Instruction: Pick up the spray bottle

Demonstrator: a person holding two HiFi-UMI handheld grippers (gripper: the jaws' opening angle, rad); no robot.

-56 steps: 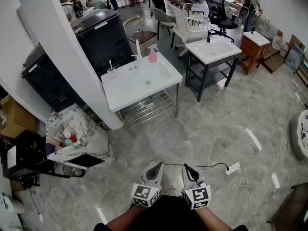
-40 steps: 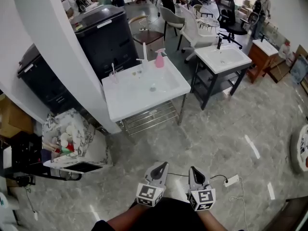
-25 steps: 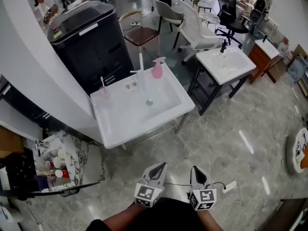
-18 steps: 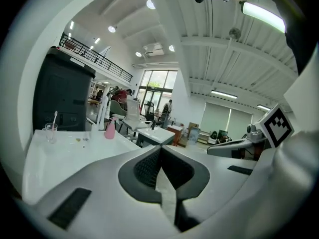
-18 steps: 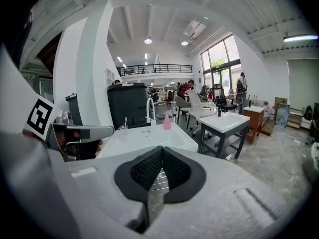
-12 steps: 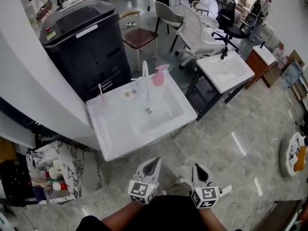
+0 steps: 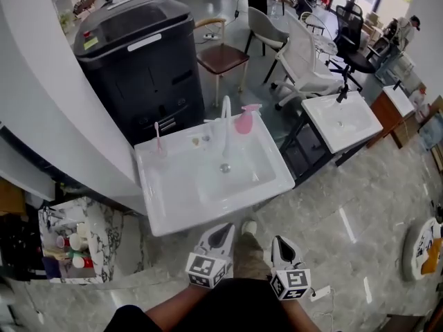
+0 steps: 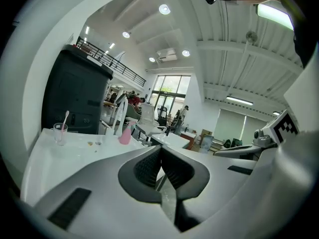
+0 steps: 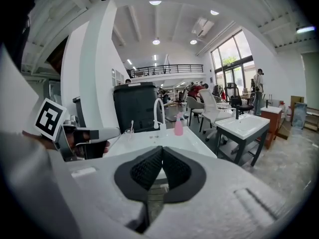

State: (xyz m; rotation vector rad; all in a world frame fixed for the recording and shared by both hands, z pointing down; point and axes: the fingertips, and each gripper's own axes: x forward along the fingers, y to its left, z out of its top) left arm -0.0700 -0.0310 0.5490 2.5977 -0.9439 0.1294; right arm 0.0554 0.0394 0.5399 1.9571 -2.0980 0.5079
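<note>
Sink point(image 7: 173, 206) has drawn nearer — pink spray bottle point(image 7: 243, 121) beside faucet point(image 7: 225, 120).

Head view: forearms point(image 7: 173, 311) cut off by the bottom edge. Round object point(image 7: 423, 249) cut by the right edge, identity unclear. Small specks point(image 7: 201, 140) on washbasin point(image 7: 166, 209) rim beside faucet point(image 7: 225, 116) too small to identify. Left gripper view: body of left tongs point(image 8: 160, 151) hides washbasin's near part. Right gripper view: right tongs point(image 9: 162, 153) cover its front edge; spray bottle point(image 9: 178, 125) small, detail not resolvable.
</note>
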